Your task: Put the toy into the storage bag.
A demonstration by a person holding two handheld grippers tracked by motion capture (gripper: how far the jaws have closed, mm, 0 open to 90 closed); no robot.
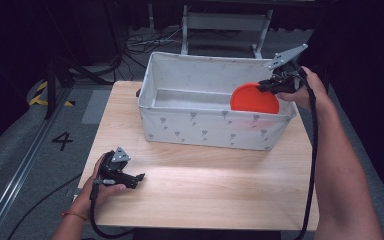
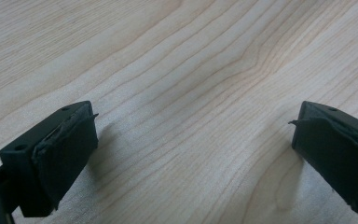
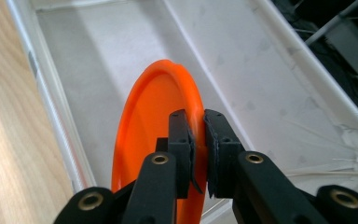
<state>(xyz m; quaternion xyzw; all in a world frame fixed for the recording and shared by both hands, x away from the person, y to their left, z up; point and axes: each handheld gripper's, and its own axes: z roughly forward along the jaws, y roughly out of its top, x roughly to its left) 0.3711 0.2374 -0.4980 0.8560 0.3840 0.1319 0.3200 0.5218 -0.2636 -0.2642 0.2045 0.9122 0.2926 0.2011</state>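
Note:
An orange plate (image 1: pixel 254 98) stands on edge inside the right end of a white fabric bin (image 1: pixel 215 131). My right gripper (image 1: pixel 266 86) is shut on the plate's rim from the right. In the right gripper view the black jaws pinch the rim of the orange plate (image 3: pixel 149 140), with the right gripper (image 3: pixel 199 135) over the bin's white floor (image 3: pixel 98 60). My left gripper (image 1: pixel 139 178) rests low over the wooden table (image 1: pixel 205 185) near its front left corner. In the left gripper view the left gripper (image 2: pixel 193 135) is open, with bare wood between its jaws.
The bin takes up the back half of the table, its near wall facing me. Dark floor, cables and a metal frame (image 1: pixel 225 22) lie beyond the table's far edge. A floor marking (image 1: pixel 62 141) lies left of the table.

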